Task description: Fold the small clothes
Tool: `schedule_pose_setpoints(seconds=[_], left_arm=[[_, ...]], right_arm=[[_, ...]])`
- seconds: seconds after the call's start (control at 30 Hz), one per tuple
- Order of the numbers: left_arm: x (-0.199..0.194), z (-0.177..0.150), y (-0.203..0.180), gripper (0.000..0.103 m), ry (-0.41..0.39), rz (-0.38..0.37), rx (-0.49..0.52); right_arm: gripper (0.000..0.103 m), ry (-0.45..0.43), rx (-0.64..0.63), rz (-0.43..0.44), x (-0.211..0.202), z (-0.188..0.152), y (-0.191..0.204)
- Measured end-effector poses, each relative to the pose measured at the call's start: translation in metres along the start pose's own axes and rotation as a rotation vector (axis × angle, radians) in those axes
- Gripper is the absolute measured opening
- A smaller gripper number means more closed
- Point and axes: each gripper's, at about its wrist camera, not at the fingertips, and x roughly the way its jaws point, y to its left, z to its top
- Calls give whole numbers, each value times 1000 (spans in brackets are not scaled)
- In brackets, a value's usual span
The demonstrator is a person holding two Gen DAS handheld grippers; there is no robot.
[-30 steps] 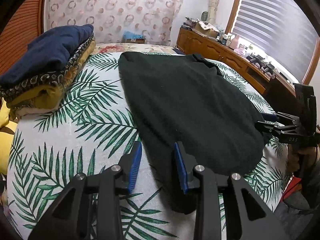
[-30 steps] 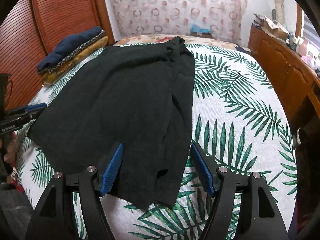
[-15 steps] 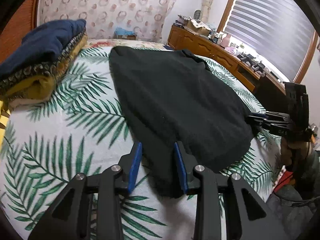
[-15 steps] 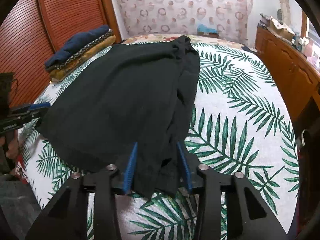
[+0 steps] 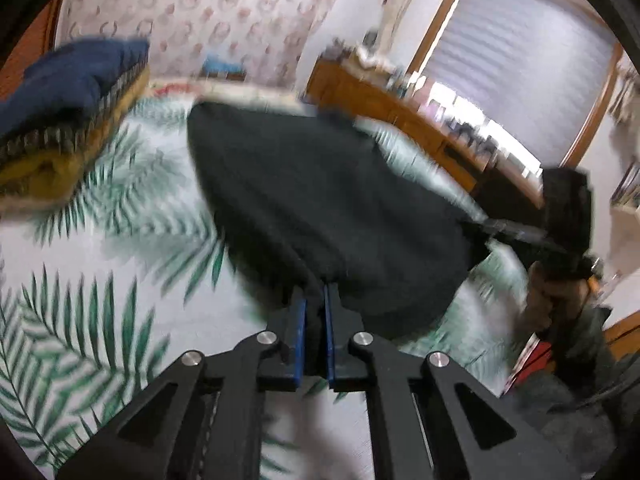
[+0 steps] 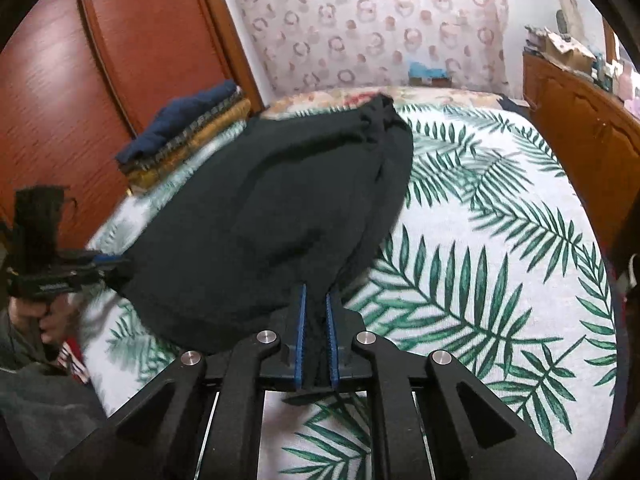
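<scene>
You are gripping the near hem of the black garment [image 6: 280,208] at two corners: the left gripper [image 5: 316,300] has just been closing and is now pinching a fold of the dark cloth between its blue pads [image 5: 299,336], and the right gripper [image 6: 315,300] has just been closing too and is now clamping the other corner the same way. The garment is lying spread on the palm-leaf bedsheet [image 6: 500,264], its far end reaching toward the headboard.

To do this fold well, you are probably best lifting both corners together and level, so the hem is staying taut between your hands and not sagging in the middle. Carry it forward over the body of the cloth and set the near edge square on the far edge, keeping both grips firm until the cloth is resting flat. The left view is blurring, so go steadily; a jerk could be pulling the thin cloth out of the pads.

Counting: one black garment in hand, two grippers, and one stack of folded clothes [image 6: 188,136] sitting at the far left of the bed, with at least three layers showing, navy on top, patterned, and mustard below
</scene>
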Motion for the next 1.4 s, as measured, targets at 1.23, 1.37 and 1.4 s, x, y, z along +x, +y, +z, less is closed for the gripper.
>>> schedule_pose_setpoints(seconds=[1.23, 1.37, 1.4], left_arm=[[130, 178, 74, 30, 71, 281, 54], [144, 177, 87, 30, 103, 313, 42], [146, 177, 89, 31, 109, 319, 36]], right_arm=[[65, 55, -105, -124, 139, 186, -79], [73, 75, -70, -99, 154, 185, -85], [75, 86, -60, -94, 158, 185, -86]])
